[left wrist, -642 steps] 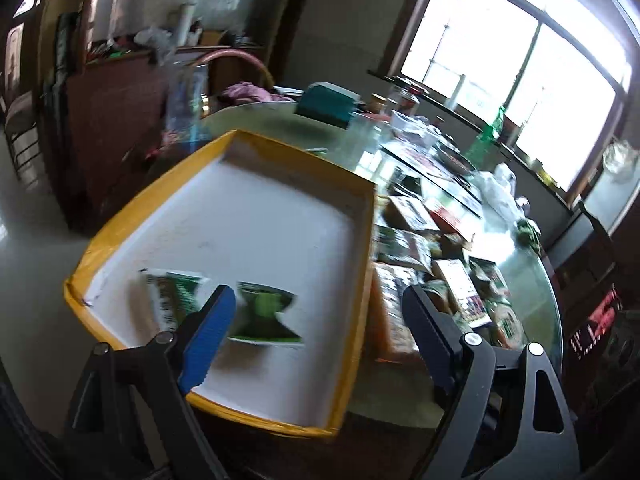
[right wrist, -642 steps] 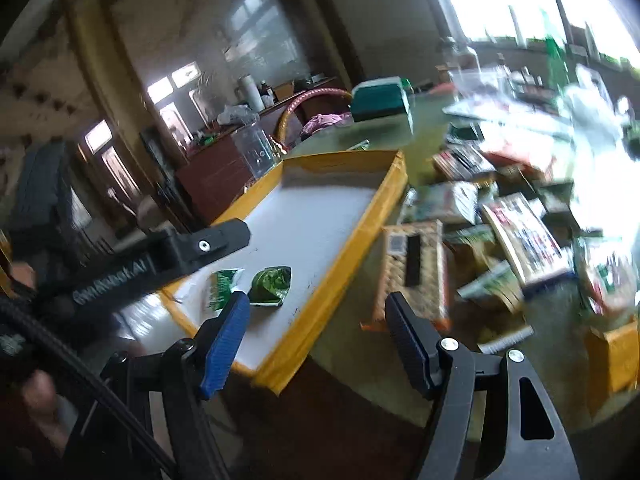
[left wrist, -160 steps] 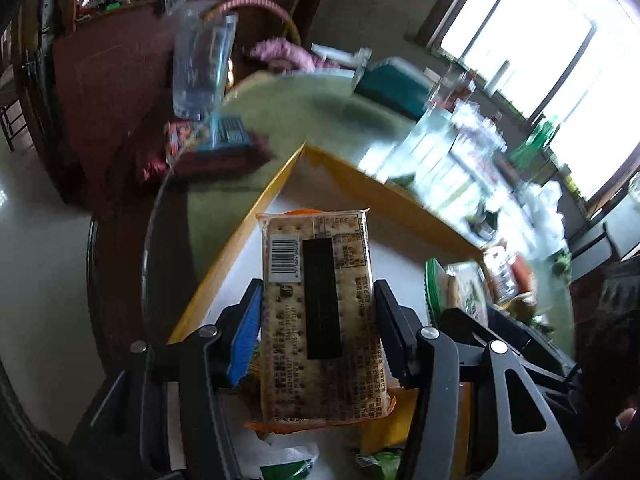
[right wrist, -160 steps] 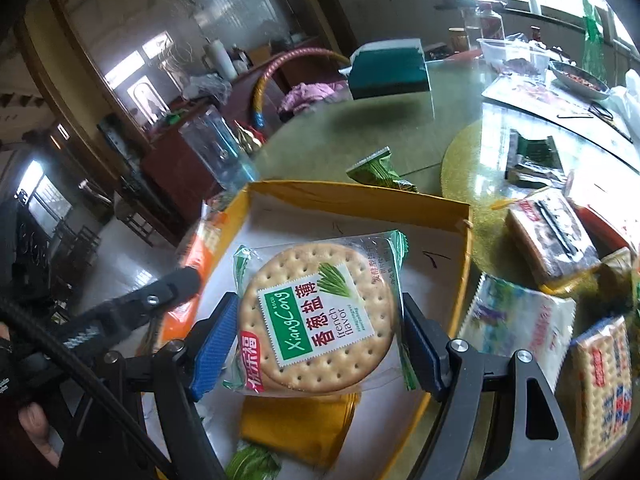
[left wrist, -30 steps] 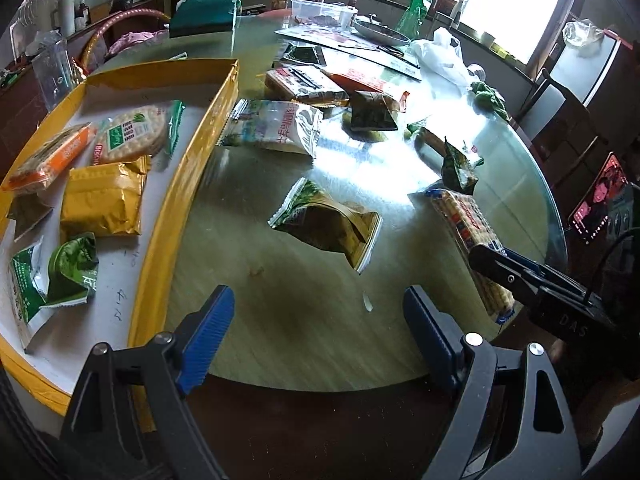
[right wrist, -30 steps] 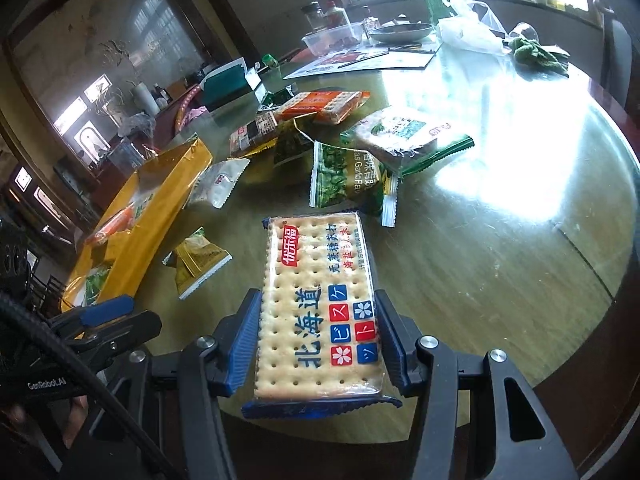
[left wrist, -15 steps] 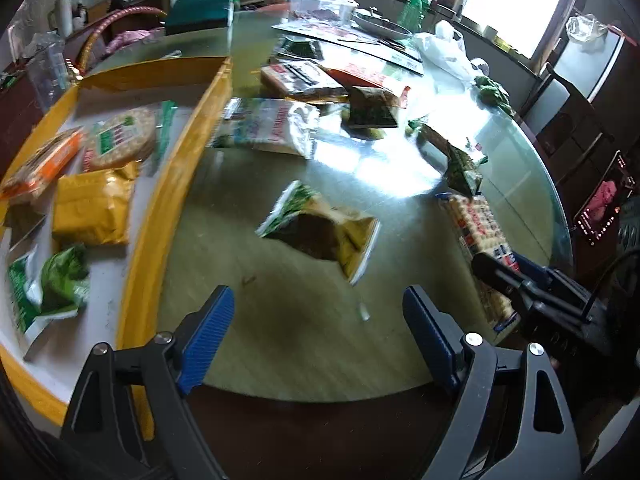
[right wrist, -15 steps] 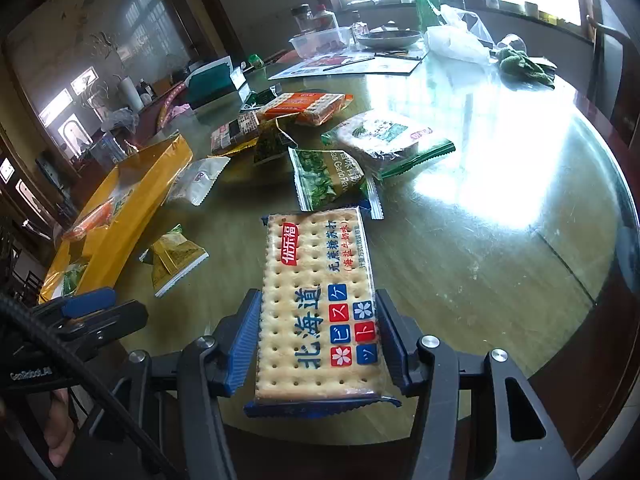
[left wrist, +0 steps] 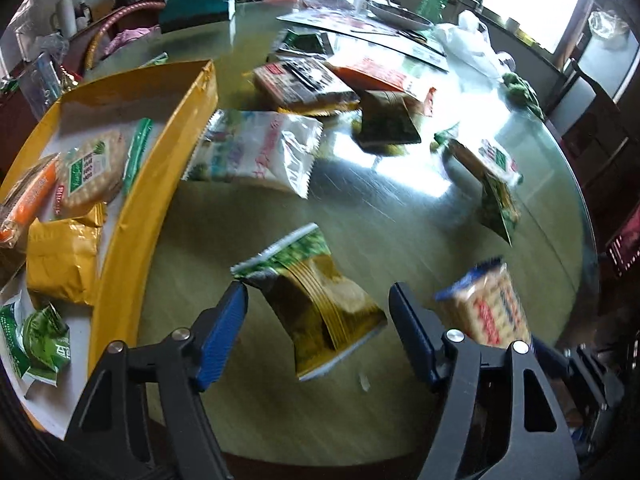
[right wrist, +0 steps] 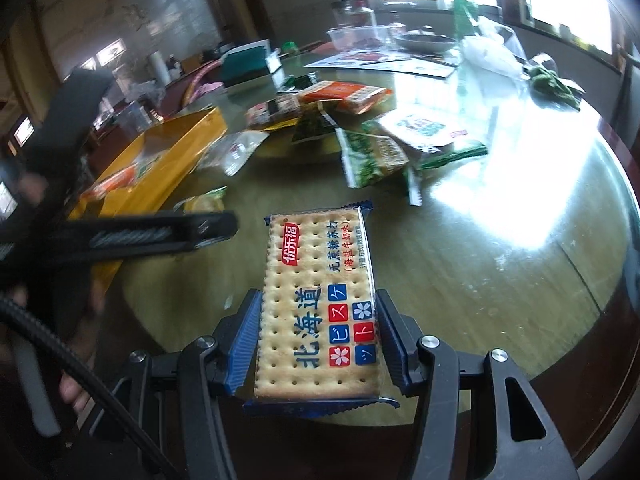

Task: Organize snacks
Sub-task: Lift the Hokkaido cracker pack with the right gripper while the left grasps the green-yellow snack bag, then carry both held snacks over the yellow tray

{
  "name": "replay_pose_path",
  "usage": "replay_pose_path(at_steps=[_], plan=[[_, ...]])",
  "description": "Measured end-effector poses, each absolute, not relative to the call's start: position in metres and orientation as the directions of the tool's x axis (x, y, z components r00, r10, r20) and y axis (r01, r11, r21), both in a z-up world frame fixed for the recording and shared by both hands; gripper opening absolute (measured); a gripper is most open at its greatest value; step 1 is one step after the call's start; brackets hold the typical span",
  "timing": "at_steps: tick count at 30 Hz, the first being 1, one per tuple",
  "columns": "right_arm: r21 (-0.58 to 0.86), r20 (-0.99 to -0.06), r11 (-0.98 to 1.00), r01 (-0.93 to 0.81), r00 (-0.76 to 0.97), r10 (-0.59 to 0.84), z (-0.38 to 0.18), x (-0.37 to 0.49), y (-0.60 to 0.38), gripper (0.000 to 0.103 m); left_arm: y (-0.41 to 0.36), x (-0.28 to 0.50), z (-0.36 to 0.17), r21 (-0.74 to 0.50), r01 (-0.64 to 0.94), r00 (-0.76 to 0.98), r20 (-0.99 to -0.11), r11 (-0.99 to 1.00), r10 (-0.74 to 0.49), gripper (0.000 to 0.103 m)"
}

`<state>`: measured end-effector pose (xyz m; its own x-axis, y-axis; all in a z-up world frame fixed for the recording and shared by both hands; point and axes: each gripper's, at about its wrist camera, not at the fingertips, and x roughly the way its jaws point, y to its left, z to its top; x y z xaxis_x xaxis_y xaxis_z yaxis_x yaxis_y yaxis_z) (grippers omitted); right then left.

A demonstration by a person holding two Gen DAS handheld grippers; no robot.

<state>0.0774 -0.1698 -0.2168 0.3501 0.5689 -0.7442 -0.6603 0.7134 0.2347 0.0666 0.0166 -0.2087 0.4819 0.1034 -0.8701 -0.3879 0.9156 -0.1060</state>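
My right gripper [right wrist: 318, 344] is shut on a blue-edged cracker pack [right wrist: 318, 300], held above the round table; the same pack shows in the left wrist view [left wrist: 486, 304]. My left gripper [left wrist: 318, 320] is open, its jaws on either side of a green-and-gold snack bag [left wrist: 316, 300] lying on the table. The yellow tray [left wrist: 132, 208] at the left holds a round cracker pack [left wrist: 90, 170], a gold bag [left wrist: 60, 260], an orange pack [left wrist: 24, 208] and green packets [left wrist: 38, 340].
Loose snacks lie mid-table: a white bag [left wrist: 256, 152], a dark green bag [left wrist: 386, 124], red-and-black packs [left wrist: 304, 84], a green bag [left wrist: 496, 196]. Farther back stand a teal box [left wrist: 196, 4], papers, containers and a plastic bag [left wrist: 468, 44]. The table edge [left wrist: 584, 216] curves at the right.
My left gripper has moved forward and lower so the green-and-gold bag now sits between its open jaws. My right gripper, still holding the cracker pack, has shifted toward the left gripper.
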Motion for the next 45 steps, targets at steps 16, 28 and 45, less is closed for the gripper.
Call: replay_pose_path(at_steps=[16, 28, 45], plan=[[0.284, -0.730, 0.679, -0.677, 0.307, 0.611, -0.217, 0.074, -0.167, 0.055, 0.020, 0.023, -0.195, -0.215, -0.331, 0.578, -0.816, 0.919, 0.017, 0.040], [0.274, -0.745, 0.684, -0.676, 0.300, 0.596, -0.216, 0.068, -0.147, 0.055, 0.033, -0.008, -0.167, -0.315, -0.327, 0.654, -0.756, 0.891, -0.028, 0.040], [0.188, -0.774, 0.722, -0.666, 0.352, 0.527, -0.215, 0.062, -0.107, 0.054, 0.074, -0.060, -0.133, -0.355, -0.390, 0.728, -0.684, 0.850, 0.049, 0.040]])
